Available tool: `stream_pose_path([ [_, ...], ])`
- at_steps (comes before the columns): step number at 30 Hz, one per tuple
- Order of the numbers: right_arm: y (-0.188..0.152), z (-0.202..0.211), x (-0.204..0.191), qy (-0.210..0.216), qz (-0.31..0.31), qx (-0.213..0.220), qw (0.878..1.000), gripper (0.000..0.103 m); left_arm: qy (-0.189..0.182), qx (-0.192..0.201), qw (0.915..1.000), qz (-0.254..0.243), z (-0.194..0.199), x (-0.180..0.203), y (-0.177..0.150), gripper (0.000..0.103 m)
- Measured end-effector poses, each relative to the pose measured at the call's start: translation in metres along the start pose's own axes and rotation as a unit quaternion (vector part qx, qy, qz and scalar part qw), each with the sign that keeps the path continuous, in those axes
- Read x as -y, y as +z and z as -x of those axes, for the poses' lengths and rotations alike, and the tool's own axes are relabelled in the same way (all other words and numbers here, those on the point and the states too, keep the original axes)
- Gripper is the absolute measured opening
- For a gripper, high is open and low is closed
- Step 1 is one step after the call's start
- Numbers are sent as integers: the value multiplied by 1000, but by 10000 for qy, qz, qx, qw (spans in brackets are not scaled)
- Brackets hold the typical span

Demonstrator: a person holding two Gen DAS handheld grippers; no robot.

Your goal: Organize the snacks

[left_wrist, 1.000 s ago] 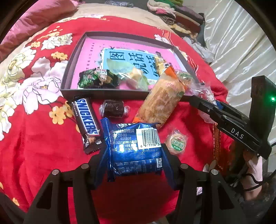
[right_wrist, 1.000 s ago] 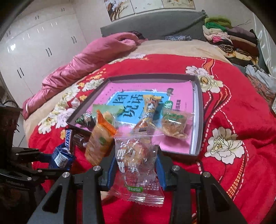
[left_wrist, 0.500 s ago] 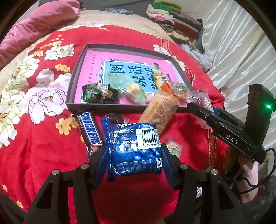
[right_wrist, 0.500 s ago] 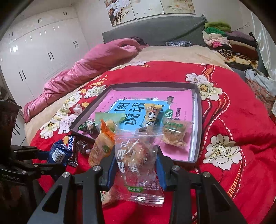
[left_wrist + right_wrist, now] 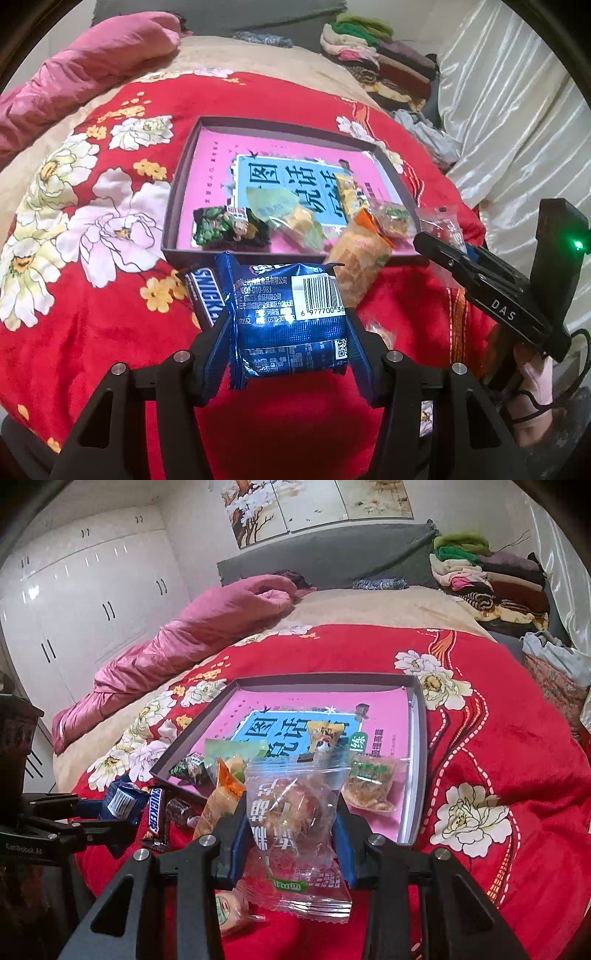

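Note:
My left gripper (image 5: pixel 287 334) is shut on a blue foil snack packet (image 5: pixel 284 317), held above the red bedspread in front of the tray. My right gripper (image 5: pixel 291 823) is shut on a clear-wrapped pastry packet (image 5: pixel 295 812), also in front of the tray. The shallow dark tray (image 5: pixel 177 199) (image 5: pixel 415 760) has a pink and blue printed floor and holds several snacks: a green-black packet (image 5: pixel 225 227), a green-yellow one (image 5: pixel 288 218), a yellow one (image 5: pixel 325 736) and a clear one (image 5: pixel 369 784). A Snickers bar (image 5: pixel 205 295) (image 5: pixel 156 814) and an orange-wrapped bread (image 5: pixel 360 258) (image 5: pixel 219 801) lie just outside it.
A small round wrapped cake (image 5: pixel 229 912) lies on the bedspread under my right gripper. A pink quilt (image 5: pixel 177 646) is bunched at the far left, folded clothes (image 5: pixel 487 579) are stacked at the far right, and white curtains (image 5: pixel 509 122) hang on the right.
The left gripper has risen a little with the blue packet, so the tray and the loose snacks sit lower and smaller in its view. The right gripper has tilted slightly upward, still gripping its packet.

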State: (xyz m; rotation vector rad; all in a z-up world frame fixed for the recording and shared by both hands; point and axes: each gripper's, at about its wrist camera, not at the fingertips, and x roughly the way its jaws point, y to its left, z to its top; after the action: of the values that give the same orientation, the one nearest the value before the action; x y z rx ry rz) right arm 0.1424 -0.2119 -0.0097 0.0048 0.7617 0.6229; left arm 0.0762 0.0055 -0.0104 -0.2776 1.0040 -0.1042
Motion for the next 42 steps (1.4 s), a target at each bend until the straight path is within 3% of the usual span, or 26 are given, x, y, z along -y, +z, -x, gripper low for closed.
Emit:
stream_pose_path([
  [27,15,5,5,-63,-96,311,9995,40,228,440,9985,249,4,-22,36,59],
  [42,18,3,10,-85,-174,370,9991,40,374,484,9980,145,-25,-17,52,59],
])
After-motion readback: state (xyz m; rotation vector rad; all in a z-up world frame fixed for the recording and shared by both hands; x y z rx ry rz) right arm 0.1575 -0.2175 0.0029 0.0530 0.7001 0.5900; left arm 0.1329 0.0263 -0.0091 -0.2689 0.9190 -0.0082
